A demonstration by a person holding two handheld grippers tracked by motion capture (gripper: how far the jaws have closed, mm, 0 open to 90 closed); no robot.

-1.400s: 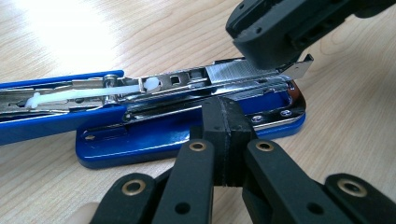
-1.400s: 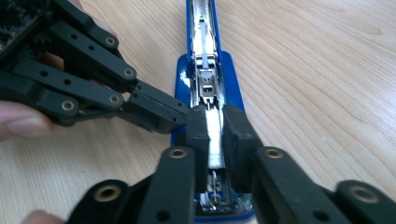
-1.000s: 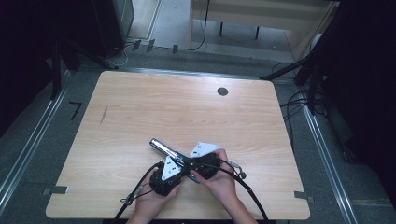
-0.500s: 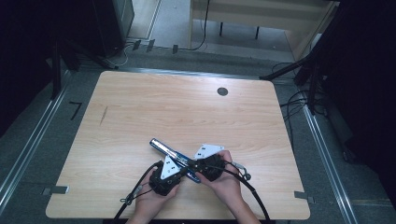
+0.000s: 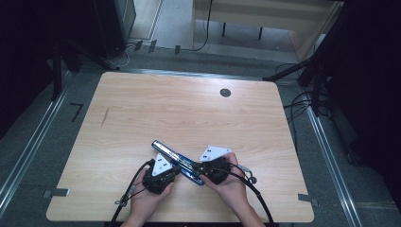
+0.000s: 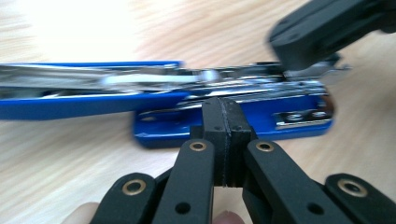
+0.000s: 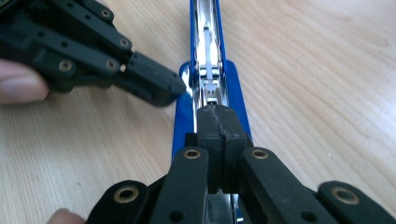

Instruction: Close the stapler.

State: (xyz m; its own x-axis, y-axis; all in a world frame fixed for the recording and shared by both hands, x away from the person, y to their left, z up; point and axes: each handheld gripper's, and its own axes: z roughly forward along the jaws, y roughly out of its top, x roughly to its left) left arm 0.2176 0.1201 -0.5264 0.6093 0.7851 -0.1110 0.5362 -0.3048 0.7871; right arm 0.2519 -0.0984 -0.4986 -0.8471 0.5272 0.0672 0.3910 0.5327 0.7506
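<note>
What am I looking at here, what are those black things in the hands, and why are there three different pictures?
A person sits at a wooden table and holds a hand tool in each hand: a black gripper with two jaws that pinch like tongs. One picture comes from a camera fixed above the table, looking down; there the left gripper and the right gripper meet near the table's front edge. The other two pictures come from small cameras riding on the grippers themselves, looking along their jaws.

On the table lies a blue stapler, swung open so its metal staple channel shows. In both gripper views the jaws are shut, pad against pad. The left gripper has its tip at the stapler's blue base; the right gripper has its tip over the metal channel. Whether either actually presses on it is hard to tell.
</note>
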